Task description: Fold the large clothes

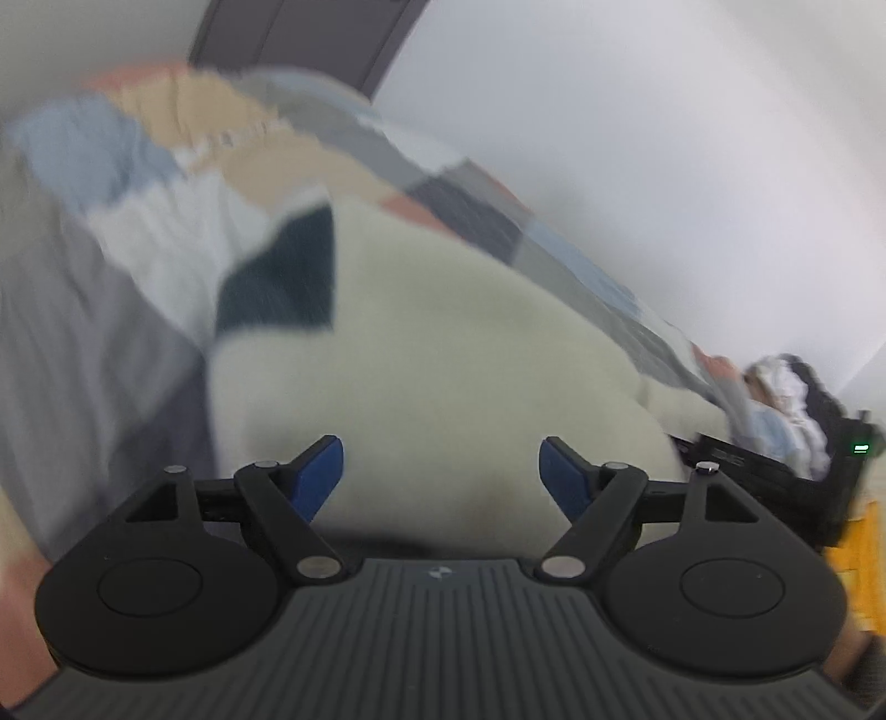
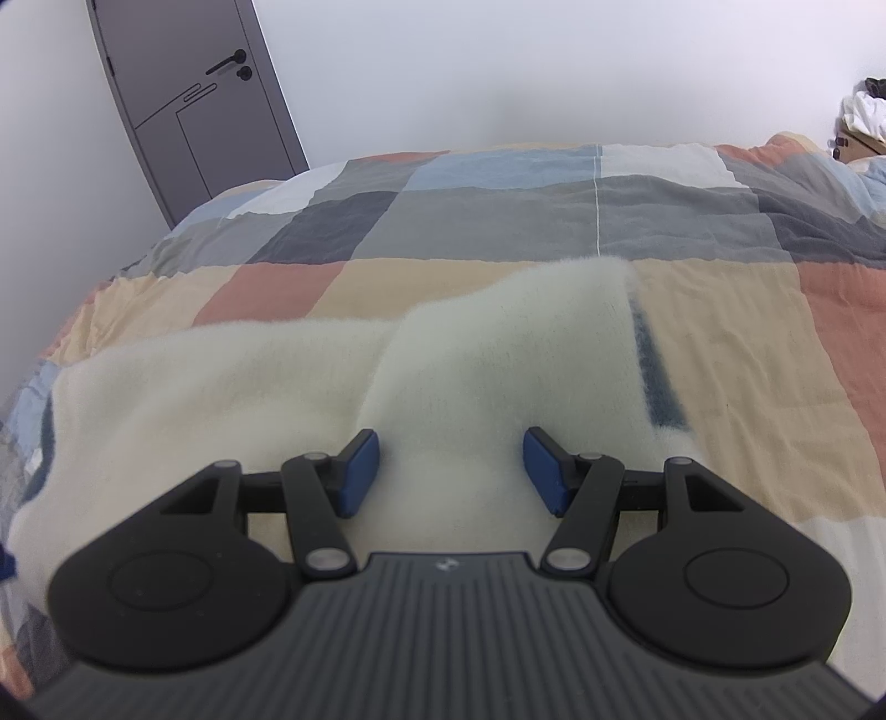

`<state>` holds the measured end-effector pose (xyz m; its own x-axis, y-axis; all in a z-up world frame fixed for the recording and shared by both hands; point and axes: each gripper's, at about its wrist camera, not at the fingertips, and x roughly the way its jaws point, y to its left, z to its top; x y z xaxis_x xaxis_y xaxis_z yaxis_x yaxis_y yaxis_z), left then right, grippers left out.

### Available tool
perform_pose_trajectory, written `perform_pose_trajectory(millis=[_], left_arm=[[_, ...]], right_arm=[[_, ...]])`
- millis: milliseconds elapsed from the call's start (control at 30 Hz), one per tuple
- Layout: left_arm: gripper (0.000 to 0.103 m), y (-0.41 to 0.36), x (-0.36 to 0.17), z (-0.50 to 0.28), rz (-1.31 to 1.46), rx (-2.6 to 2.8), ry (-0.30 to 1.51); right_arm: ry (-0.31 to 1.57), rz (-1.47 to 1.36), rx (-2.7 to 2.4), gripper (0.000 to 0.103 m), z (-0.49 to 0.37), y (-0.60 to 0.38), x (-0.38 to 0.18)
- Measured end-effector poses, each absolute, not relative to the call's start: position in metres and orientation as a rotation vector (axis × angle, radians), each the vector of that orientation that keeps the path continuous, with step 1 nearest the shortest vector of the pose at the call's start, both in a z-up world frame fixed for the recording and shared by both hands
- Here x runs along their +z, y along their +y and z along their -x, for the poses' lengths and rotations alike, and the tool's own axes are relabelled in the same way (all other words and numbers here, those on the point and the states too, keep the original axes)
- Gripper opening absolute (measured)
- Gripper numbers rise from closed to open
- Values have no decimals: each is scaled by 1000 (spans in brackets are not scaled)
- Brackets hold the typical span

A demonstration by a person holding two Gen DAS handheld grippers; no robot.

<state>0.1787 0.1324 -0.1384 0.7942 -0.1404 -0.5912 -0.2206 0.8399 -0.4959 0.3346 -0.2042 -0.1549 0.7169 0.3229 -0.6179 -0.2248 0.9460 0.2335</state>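
In the left wrist view, everything beyond the tool is smearing with motion blur. The left tongs (image 1: 441, 476) are standing wide, their blue pads (image 1: 318, 476) well apart, and nothing is sitting between them. A cream fleece garment (image 1: 443, 343) is filling the middle of the view, lying on the bed just ahead of the pads; whether they are touching it cannot be told. A dark navy patch (image 1: 282, 277) is showing at the garment's upper left edge. The patchwork quilt (image 1: 310, 144) is running diagonally behind it, with a white wall (image 1: 664, 138) above and a grey door (image 1: 310, 33) at the top. At the far right, a black device with a green light (image 1: 861, 447) is sitting beside a jumble of cloth.

In the right wrist view, sharp and steady, the right tongs (image 2: 451, 471) are standing moderately open over the same cream fleece garment (image 2: 232, 387), which is spreading across the near part of the quilt (image 2: 554, 221). A raised fold of fleece (image 2: 498, 354) is lying just ahead of the pads, but they are not pinching it. A dark blue stripe (image 2: 656, 376) is running along the garment's right edge. The grey door (image 2: 199, 111) is standing at the upper left, and a pile of white cloth (image 2: 866, 111) is resting past the bed's far right corner.
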Motion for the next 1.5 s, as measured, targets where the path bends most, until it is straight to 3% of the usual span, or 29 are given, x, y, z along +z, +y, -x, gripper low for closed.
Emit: perform_pose_trajectory(millis=[233, 367, 733, 867, 1033, 1167, 1367, 1467, 1500], left_arm=[[83, 148, -181, -195, 820, -26, 793], [84, 183, -223, -208, 1119, -10, 841], [82, 214, -249, -191, 1505, 65, 615], [71, 225, -258, -201, 1556, 124, 624], [55, 214, -240, -205, 1414, 151, 638], [46, 204, -218, -211, 1284, 172, 624], [43, 180, -203, -212, 1219, 171, 591], [44, 163, -203, -218, 1228, 172, 589], [44, 160, -204, -218, 1245, 171, 588]], right_arm=[[713, -156, 293, 61, -328, -204, -155], [713, -160, 291, 61, -328, -204, -155], [710, -192, 288, 61, -326, -208, -154], [705, -202, 283, 61, -323, -208, -152], [693, -259, 290, 63, -313, -211, -144], [671, -405, 414, 83, -294, -217, -135], [740, -642, 611, 89, -277, -209, -142], [766, -774, 669, 103, -270, -204, -153], [758, -783, 678, 103, -267, -200, -154]])
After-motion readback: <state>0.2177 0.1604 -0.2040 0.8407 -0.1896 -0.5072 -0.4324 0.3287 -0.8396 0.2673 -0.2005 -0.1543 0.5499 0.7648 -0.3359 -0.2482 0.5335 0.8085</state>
